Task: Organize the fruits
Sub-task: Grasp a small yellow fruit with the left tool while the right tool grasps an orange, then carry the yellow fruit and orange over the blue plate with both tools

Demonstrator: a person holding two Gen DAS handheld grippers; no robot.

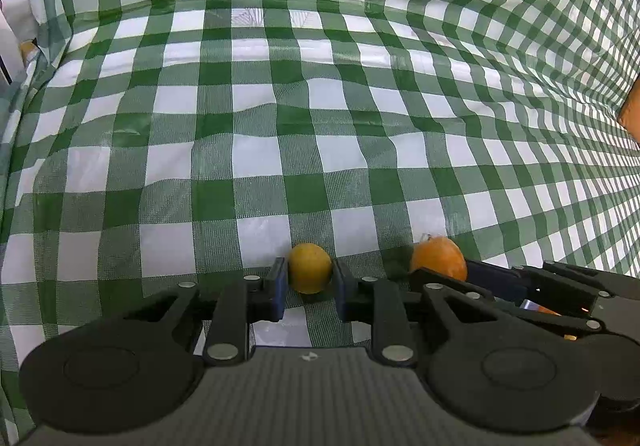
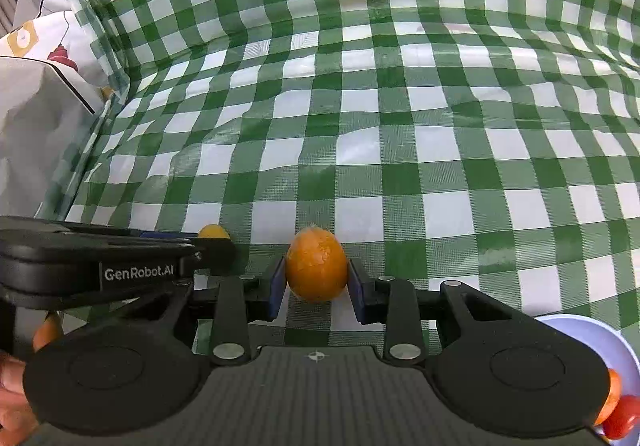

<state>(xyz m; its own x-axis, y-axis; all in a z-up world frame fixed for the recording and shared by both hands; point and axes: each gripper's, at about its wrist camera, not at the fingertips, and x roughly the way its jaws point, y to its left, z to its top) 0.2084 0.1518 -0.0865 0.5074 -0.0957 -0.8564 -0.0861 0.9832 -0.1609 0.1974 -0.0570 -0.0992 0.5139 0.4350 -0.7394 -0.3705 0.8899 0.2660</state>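
My left gripper (image 1: pixel 309 278) is shut on a small yellow-orange fruit (image 1: pixel 309 267), held between its blue pads above the green checked cloth. My right gripper (image 2: pixel 317 278) is shut on a larger orange fruit (image 2: pixel 317 265). The two grippers are side by side: the right one and its orange fruit (image 1: pixel 439 257) show at the right of the left wrist view, and the left one with its small fruit (image 2: pixel 213 231) shows at the left of the right wrist view.
A green-and-white checked cloth (image 1: pixel 320 118) covers the surface and rises at the back. A pale blue bowl (image 2: pixel 592 334) with orange and red fruits (image 2: pixel 618 416) sits at the lower right of the right wrist view. Another orange fruit (image 2: pixel 47 330) lies lower left. White bedding (image 2: pixel 44 94) is at the left.
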